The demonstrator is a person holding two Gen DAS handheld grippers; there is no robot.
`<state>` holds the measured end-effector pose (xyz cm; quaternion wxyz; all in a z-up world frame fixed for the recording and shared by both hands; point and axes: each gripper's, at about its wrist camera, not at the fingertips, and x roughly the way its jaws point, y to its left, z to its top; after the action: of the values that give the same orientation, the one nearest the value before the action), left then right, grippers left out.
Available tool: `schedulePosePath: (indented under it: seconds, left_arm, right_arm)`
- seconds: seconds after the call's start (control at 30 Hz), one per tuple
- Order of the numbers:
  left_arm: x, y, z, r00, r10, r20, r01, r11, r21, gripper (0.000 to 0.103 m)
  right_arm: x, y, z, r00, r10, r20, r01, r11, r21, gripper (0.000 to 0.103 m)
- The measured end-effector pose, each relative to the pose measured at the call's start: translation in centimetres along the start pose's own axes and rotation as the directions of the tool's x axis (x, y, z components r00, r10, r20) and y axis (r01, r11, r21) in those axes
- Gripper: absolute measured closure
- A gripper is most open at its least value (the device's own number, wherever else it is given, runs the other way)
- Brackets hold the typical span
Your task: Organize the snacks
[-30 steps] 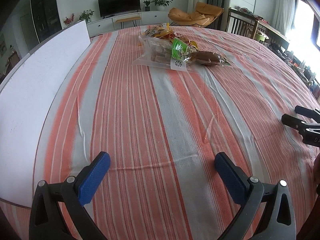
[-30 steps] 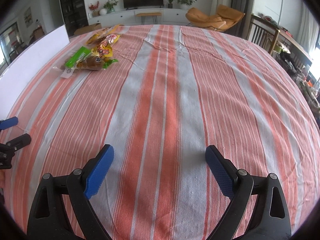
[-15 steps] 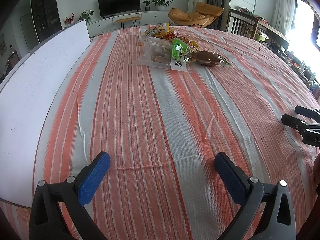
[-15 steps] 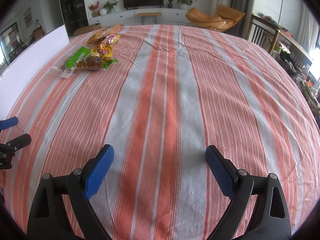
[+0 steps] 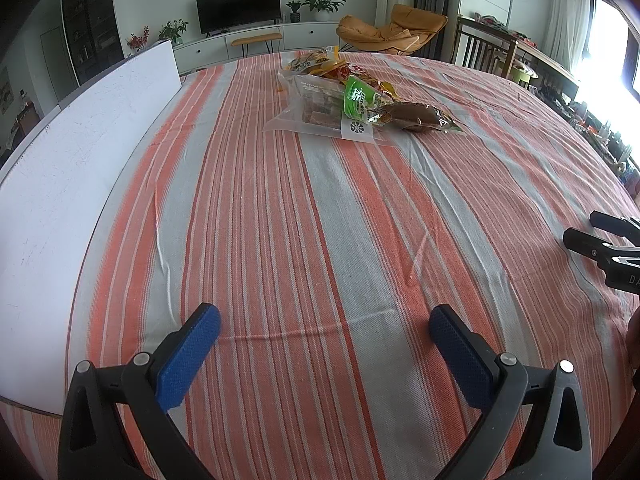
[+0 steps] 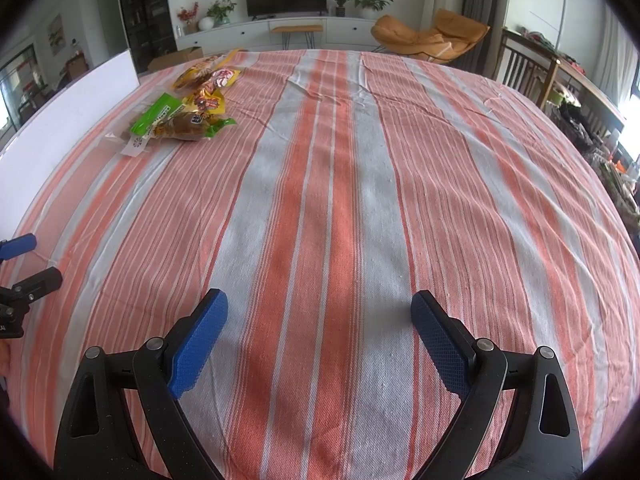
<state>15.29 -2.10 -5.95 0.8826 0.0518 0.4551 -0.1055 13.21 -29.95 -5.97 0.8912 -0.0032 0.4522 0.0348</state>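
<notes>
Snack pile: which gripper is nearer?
Left. The snack pile lies ahead and slightly right of the left gripper; from the right gripper it sits far ahead, well off to the left.

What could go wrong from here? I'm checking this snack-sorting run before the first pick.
The snack packets lie overlapped in one heap, so closing on one may drag its neighbours along. The clear bag lies flat on the loose, wrinkled tablecloth; a low grasp might pinch cloth too. Both the left tool and right tool are open and far from the heap, so they could crowd each other reaching in.
</notes>
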Motion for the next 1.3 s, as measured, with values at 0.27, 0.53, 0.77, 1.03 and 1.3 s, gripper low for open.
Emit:
schedulePosePath:
  seconds: [0.27, 0.53, 0.77, 1.03, 1.3]
  left_arm:
    - [0.0, 0.0, 0.0, 1.000, 0.000, 0.000, 0.000, 1.000, 0.000, 0.000]
    - [0.0, -0.1, 0.0, 1.000, 0.000, -0.002, 0.000, 1.000, 0.010, 0.000]
    - [0.4, 2.1, 0.6, 0.999, -0.008, -0.050, 0.008, 1.000, 0.005, 0.000]
    - [0.5, 3.7, 0.2, 0.999, 0.039, -0.001, -0.039, 0.998, -0.046, 0.000]
    - [0.6, 3.9, 0.3, 0.999, 0.033, -0.001, -0.033, 0.998, -0.052, 0.000]
  right_arm:
    - [0.0, 0.0, 0.0, 1.000, 0.000, 0.000, 0.000, 1.000, 0.000, 0.008]
    - [0.0, 0.0, 0.0, 1.000, 0.000, 0.000, 0.000, 1.000, 0.000, 0.008]
    - [0.0, 0.0, 0.0, 1.000, 0.000, 0.000, 0.000, 1.000, 0.001, 0.008]
    - [0.0, 0.0, 0.0, 1.000, -0.001, -0.001, 0.001, 1.000, 0.000, 0.008]
    - [0.3, 0.5, 1.2, 0.997, 0.072, -0.033, -0.073, 0.997, -0.014, 0.006]
